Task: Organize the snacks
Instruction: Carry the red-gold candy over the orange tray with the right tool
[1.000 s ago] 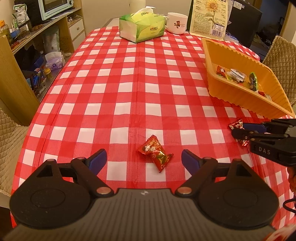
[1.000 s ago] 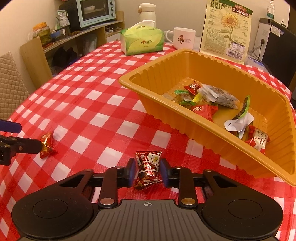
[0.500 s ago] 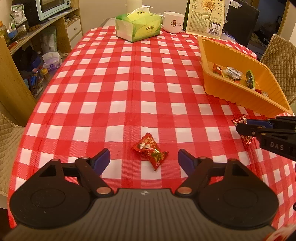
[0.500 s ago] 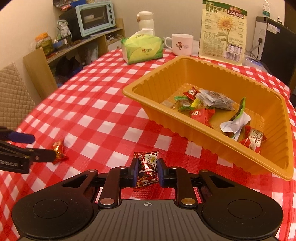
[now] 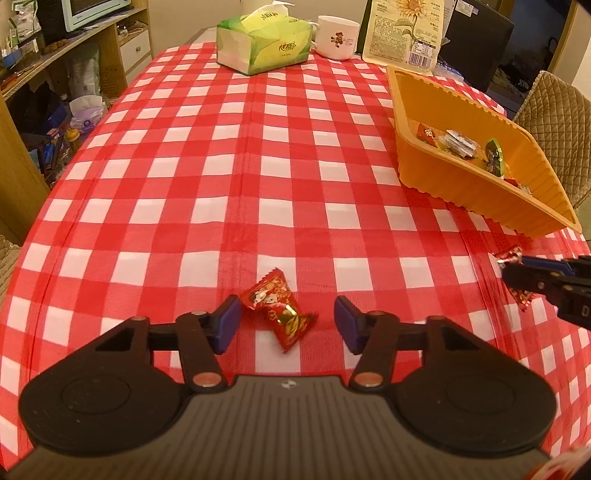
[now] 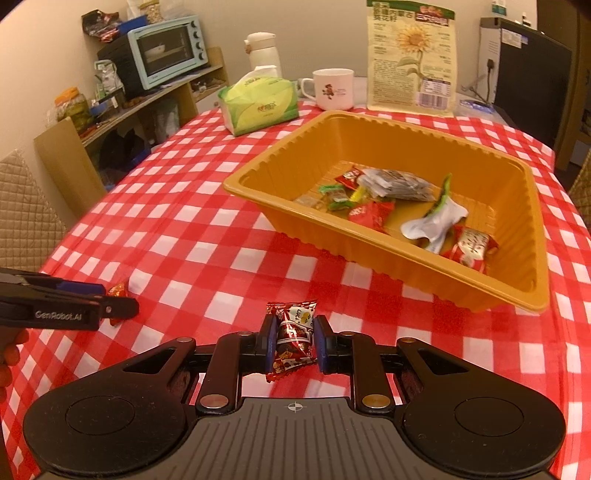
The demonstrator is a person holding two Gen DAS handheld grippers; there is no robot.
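A red foil candy (image 5: 280, 314) lies on the checked tablecloth between the blue pads of my left gripper (image 5: 288, 321). Its jaws are closing; the left pad is at the wrapper's end, while the right pad still stands apart from it. My right gripper (image 6: 293, 332) is shut on a dark red snack packet (image 6: 293, 334), held just above the cloth in front of the orange tray (image 6: 406, 266). The tray (image 5: 461, 192) holds several wrapped snacks. From the right wrist view, the left gripper (image 6: 110, 299) shows at the left edge beside the candy (image 6: 118, 291).
At the table's far end stand a green tissue box (image 5: 262, 44), a white mug (image 5: 336, 37) and a sunflower-seed bag (image 5: 406, 29). Quilted chairs (image 5: 557, 122) flank the table. A shelf with a toaster oven (image 6: 166, 55) stands off to the left.
The left jaws have narrowed around the red candy. The right gripper has lifted a little with its packet and rolled slightly, staying shut.
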